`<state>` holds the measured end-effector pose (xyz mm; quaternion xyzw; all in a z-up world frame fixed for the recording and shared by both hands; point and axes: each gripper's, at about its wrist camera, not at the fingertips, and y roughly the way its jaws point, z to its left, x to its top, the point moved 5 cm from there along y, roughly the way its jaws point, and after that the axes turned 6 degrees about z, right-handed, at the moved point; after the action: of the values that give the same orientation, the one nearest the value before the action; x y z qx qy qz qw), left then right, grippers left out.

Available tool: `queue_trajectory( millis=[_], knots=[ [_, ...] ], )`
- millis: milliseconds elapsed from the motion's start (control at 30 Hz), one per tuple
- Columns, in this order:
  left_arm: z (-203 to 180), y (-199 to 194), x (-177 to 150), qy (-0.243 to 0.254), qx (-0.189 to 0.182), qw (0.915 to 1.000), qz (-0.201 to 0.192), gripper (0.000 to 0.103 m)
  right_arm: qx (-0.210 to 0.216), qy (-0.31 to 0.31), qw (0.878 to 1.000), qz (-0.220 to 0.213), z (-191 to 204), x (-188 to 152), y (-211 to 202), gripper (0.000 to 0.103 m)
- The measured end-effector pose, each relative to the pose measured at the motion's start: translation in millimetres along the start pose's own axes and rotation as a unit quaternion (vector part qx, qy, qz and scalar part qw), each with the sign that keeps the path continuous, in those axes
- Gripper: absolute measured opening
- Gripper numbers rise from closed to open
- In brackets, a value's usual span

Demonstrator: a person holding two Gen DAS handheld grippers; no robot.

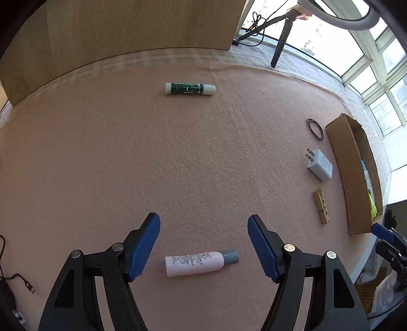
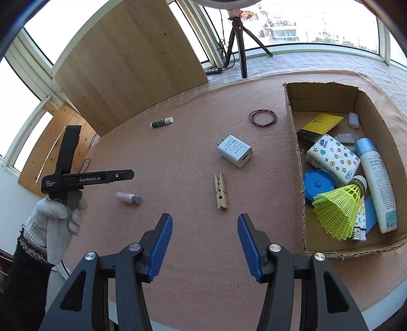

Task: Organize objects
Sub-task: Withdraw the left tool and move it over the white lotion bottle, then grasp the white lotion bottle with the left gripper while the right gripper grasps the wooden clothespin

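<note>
One pink bottle (image 1: 195, 263), grey cap, lying sideways, ungripped.

Charger (image 2: 235, 150) lies between clothespin (image 2: 220, 190) and hair ties (image 2: 262, 117), left of box (image 2: 295, 142).

Bright daylight from blown-out windows (image 2: 318, 23); sharp frames, fisheye-bent edges.
</note>
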<state>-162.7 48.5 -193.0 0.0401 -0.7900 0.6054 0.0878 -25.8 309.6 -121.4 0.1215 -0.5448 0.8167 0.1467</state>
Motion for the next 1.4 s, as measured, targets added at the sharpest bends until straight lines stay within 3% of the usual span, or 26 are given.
queue_trajectory(
  millis=[267, 567, 833, 1067, 1200, 1400],
  knots=[
    [8.2, 13.8, -15.2, 0.004, -0.022, 0.9994, 0.025, 0.059, -0.013, -0.007, 1.000, 0.007, 11.2, 11.3, 17.0, 0.049],
    [9.8, 11.3, -37.5, 0.007, -0.042, 0.9984, 0.037, 0.058, -0.021, -0.009, 1.000, 0.014, 14.7, 17.3, 27.6, 0.049],
    [-6.9, 6.0, -70.0, 0.023, -0.030, 0.9989, 0.029, 0.058, -0.033, -0.014, 0.999, 0.024, 13.8, 24.0, 39.5, 0.049],
    [-21.6, 6.0, -71.5, 0.018, 0.013, 0.9998, 0.001, 0.057, -0.061, -0.032, 0.997, 0.045, 14.6, 30.8, 60.5, 0.049],
    [-27.6, 8.7, -65.7, 0.014, 0.019, 0.9997, -0.001, 0.042, -0.080, -0.041, 0.994, 0.061, 13.5, 34.1, 73.9, 0.049],
    [-38.8, 19.6, -66.2, 0.025, 0.017, 0.9995, 0.009, 0.037, -0.111, -0.048, 0.989, 0.082, 7.7, 38.2, 91.5, 0.049]
  ],
)
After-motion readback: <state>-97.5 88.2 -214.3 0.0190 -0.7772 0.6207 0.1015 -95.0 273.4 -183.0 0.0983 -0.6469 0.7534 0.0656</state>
